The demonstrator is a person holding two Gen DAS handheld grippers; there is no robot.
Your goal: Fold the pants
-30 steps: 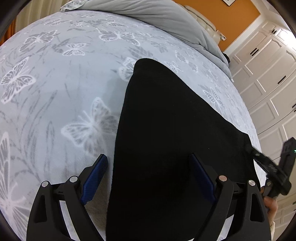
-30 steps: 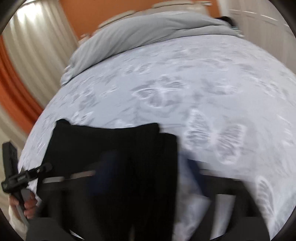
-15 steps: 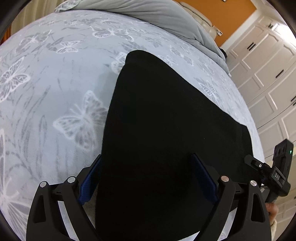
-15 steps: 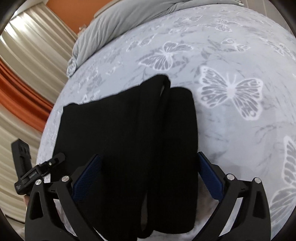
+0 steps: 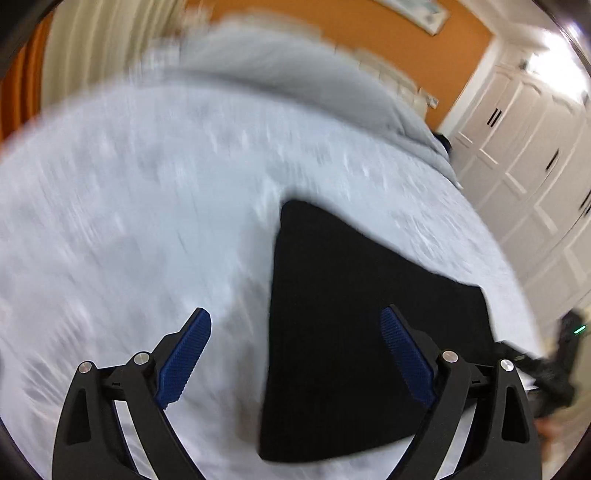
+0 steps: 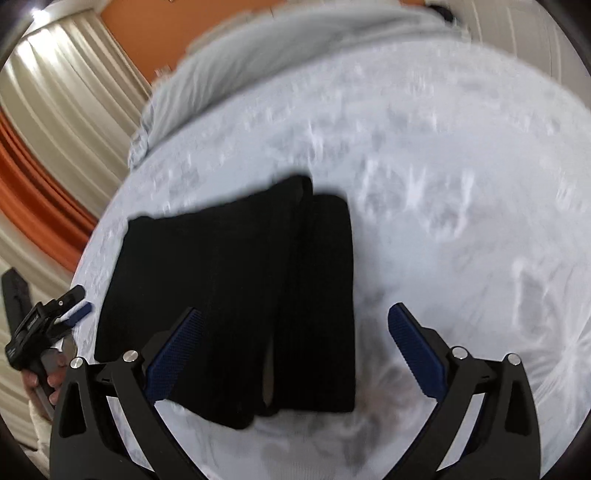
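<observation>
Black pants (image 5: 351, 332) lie folded into a flat stack on the butterfly-print bedspread (image 5: 129, 221). In the right wrist view the pants (image 6: 240, 295) show layered folds with an edge facing me. My left gripper (image 5: 295, 332) is open and empty above the pants' left edge. My right gripper (image 6: 293, 325) is open and empty above the pants' right part. Each view shows the other gripper at its edge: the right gripper (image 5: 554, 365) and the left gripper (image 6: 44, 317). Both views are blurred by motion.
A grey duvet (image 5: 295, 74) is bunched at the head of the bed. White cabinet doors (image 5: 535, 147) stand at the right, and curtains (image 6: 55, 110) hang at the left beside an orange wall (image 5: 369, 26).
Both grippers have pulled back and up from the pants, which now look smaller and lie free between the open fingers. Both views have tilted toward the head of the bed.
</observation>
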